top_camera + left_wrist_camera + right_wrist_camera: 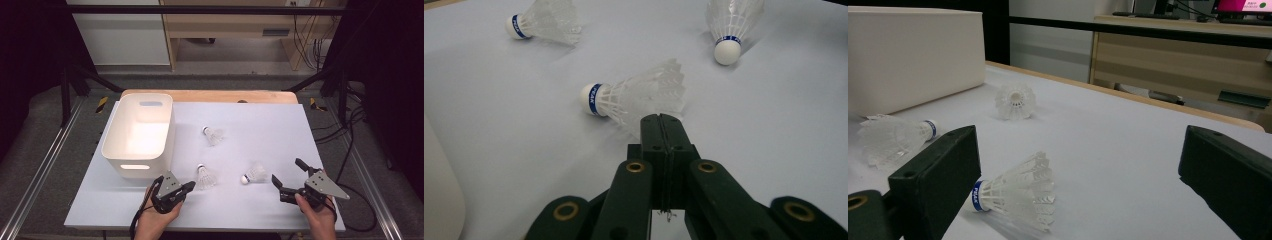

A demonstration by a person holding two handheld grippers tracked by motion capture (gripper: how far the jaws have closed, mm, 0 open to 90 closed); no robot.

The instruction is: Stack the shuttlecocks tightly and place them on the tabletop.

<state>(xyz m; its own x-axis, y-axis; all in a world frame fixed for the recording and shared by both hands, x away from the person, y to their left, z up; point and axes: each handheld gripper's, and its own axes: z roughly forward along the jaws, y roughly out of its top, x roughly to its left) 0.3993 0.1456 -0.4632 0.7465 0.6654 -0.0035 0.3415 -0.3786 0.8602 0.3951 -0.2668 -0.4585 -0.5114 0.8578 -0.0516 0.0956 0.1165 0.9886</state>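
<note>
Jaws of the left gripper point(663, 120) were clenched on the nearest shuttlecock's point(634, 96) feather skirt; the right gripper point(287, 176) gaped, holding nothing.
All three shuttlecocks lay on the white mat point(270, 125) near its front edge and middle; the white bin point(120, 155) at the left edge sat unfilled, so sorting had barely begun.

Your left gripper point(190, 186) and right gripper point(286, 176) are matt black, angular tools, each topped by a grey three-cornered plate with small dark screw heads. Each left jaw is a flat black bar pinned to broad linkage arms by brass-ringed pivot holes; small screws sit near the tips, and the inner faces meet along a thin vertical seam. The right jaws are thick, blunt black blocks with rounded corners, one with a small recessed hole on its top face. A thin black cable trails from each tool. Your hands point(157, 220) are bare, with no sleeve visible at either wrist.
</note>
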